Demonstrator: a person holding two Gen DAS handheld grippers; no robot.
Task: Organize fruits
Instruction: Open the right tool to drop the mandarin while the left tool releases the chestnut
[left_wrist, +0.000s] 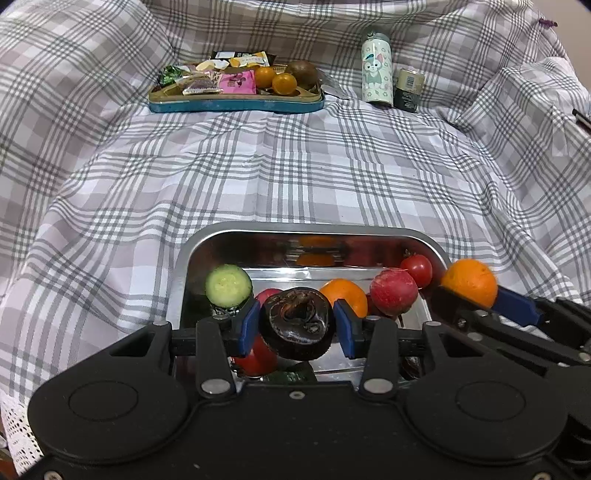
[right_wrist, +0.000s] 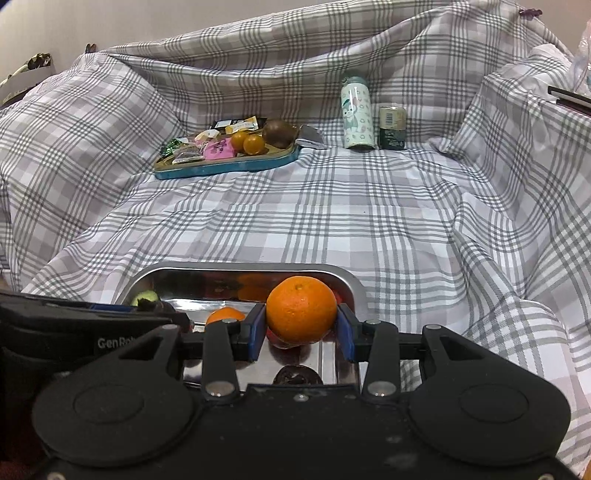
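Observation:
My left gripper (left_wrist: 295, 325) is shut on a dark brown fruit (left_wrist: 297, 326) and holds it above the steel tray (left_wrist: 207, 240). In the tray lie a cucumber piece (left_wrist: 228, 285), an orange (left_wrist: 345, 295), a red radish-like fruit (left_wrist: 393, 292), a cherry tomato (left_wrist: 417, 268) and a red tomato (left_wrist: 255, 360). My right gripper (right_wrist: 301, 325) is shut on an orange (right_wrist: 301, 309) over the same tray (right_wrist: 343, 275); it shows at the right in the left wrist view (left_wrist: 469, 282). Another orange (right_wrist: 225, 315) and a dark fruit (right_wrist: 297, 376) lie below.
A blue-rimmed tray (left_wrist: 236, 103) at the back holds snack packets, two small oranges (left_wrist: 275, 79) and a kiwi (left_wrist: 303, 72). A printed bottle (left_wrist: 376, 70) and a dark can (left_wrist: 409, 88) stand to its right. Checked cloth covers the surface and rises in folds around.

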